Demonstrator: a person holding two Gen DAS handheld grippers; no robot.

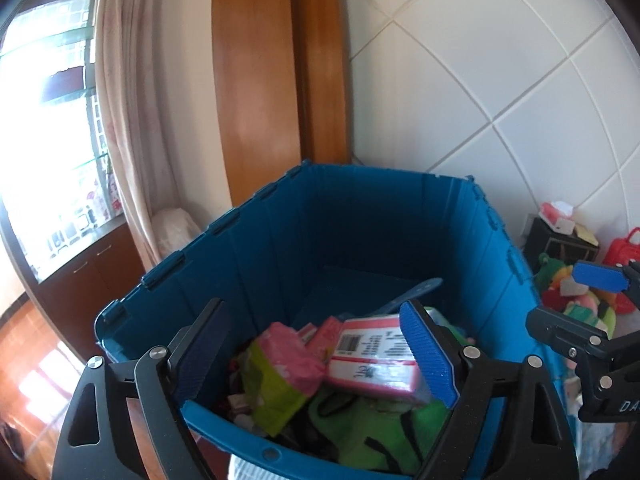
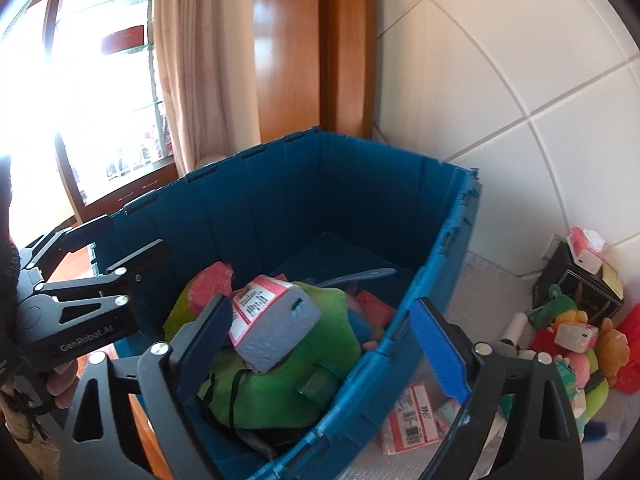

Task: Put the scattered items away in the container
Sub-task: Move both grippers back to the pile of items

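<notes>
A blue folding crate (image 1: 360,216) (image 2: 280,184) holds several items: a pink-and-white tissue pack (image 1: 374,354) (image 2: 276,320), a green-and-pink snack bag (image 1: 280,376) and a green plush (image 1: 372,432) (image 2: 288,364). My left gripper (image 1: 316,356) is open and empty above the crate's near rim; it also shows in the right wrist view (image 2: 124,240). My right gripper (image 2: 328,352) is open and empty over the crate's right wall; it also shows in the left wrist view (image 1: 576,300). Another pink tissue pack (image 2: 416,420) lies outside the crate on the white surface.
To the right of the crate lie plush toys (image 2: 576,344), a small pink pack (image 2: 574,336), a black box (image 2: 580,280) with a pink pack on top (image 2: 586,246) and a red object (image 2: 630,344). A tiled wall (image 2: 500,80) stands behind, a curtain (image 2: 188,60) and window to the left.
</notes>
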